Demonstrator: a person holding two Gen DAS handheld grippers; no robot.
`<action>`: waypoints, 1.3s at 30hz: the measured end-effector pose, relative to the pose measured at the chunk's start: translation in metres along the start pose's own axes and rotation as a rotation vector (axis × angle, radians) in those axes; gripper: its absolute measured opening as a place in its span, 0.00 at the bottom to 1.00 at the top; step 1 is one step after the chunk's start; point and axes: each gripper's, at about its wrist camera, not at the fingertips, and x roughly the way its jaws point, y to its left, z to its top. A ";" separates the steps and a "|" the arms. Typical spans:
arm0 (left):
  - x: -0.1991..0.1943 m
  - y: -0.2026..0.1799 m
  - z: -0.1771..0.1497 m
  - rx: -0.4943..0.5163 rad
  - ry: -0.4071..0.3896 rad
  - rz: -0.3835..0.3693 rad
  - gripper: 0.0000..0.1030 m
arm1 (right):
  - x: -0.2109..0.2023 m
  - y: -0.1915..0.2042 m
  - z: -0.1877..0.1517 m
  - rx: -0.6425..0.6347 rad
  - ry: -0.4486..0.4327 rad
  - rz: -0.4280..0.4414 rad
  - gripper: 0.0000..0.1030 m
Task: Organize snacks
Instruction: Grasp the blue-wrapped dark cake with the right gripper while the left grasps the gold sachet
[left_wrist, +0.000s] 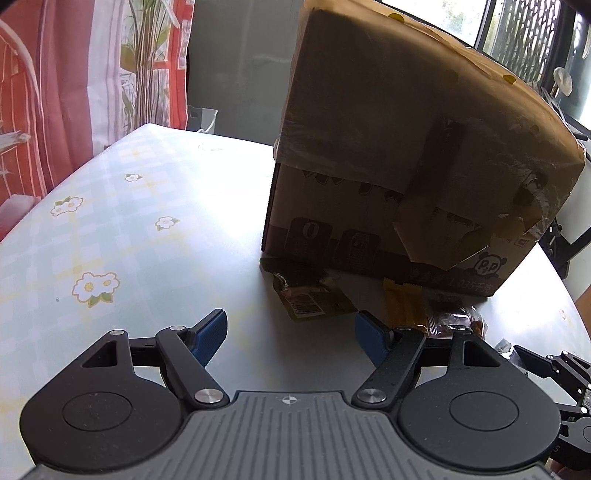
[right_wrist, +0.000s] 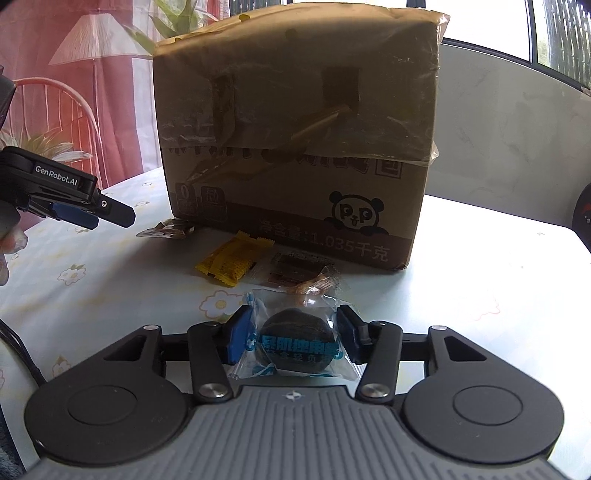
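Snacks lie scattered on the worktop (right_wrist: 480, 295) along the front foot of a tall cardboard box (right_wrist: 295, 129), which serves as the landmark for everything else. Closest to the box's front face, at its left corner, sits a small clear wrapper with brownish pieces (right_wrist: 166, 230); a yellow packet (right_wrist: 231, 264) lies just before the box's front edge, left of its middle, and a brown-labelled flat pack (right_wrist: 295, 269) lies beside it to the right, with a clear twist of tan sweets (right_wrist: 317, 284) resting against that pack's near edge. Farthest out from the box, straight in front of its panda print, is a clear blue-printed pouch holding a dark round snack (right_wrist: 295, 343). The right hand-held gripper (right_wrist: 295, 336) stands about half open around this pouch, its blue pads (right_wrist: 240, 336) meeting the crinkled edges of the wrapper on both sides (whether they press firmly enough to hold it cannot be told). The left hand-held gripper (left_wrist: 291, 332) is wide open with nothing between its pads, hanging over bare worktop out from the box's left front corner, near the brown-labelled pack (left_wrist: 306, 299). In the right wrist view it shows at the far left, off the box's left side.
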 end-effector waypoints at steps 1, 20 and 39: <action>0.002 -0.002 0.000 0.004 0.003 -0.001 0.76 | 0.001 -0.001 0.000 0.004 0.001 0.002 0.51; 0.092 -0.043 0.028 0.131 0.036 0.135 0.74 | 0.002 -0.003 0.001 0.033 0.006 0.022 0.51; 0.031 -0.056 -0.027 0.276 0.008 -0.013 0.51 | 0.004 -0.003 0.001 0.021 0.010 0.013 0.53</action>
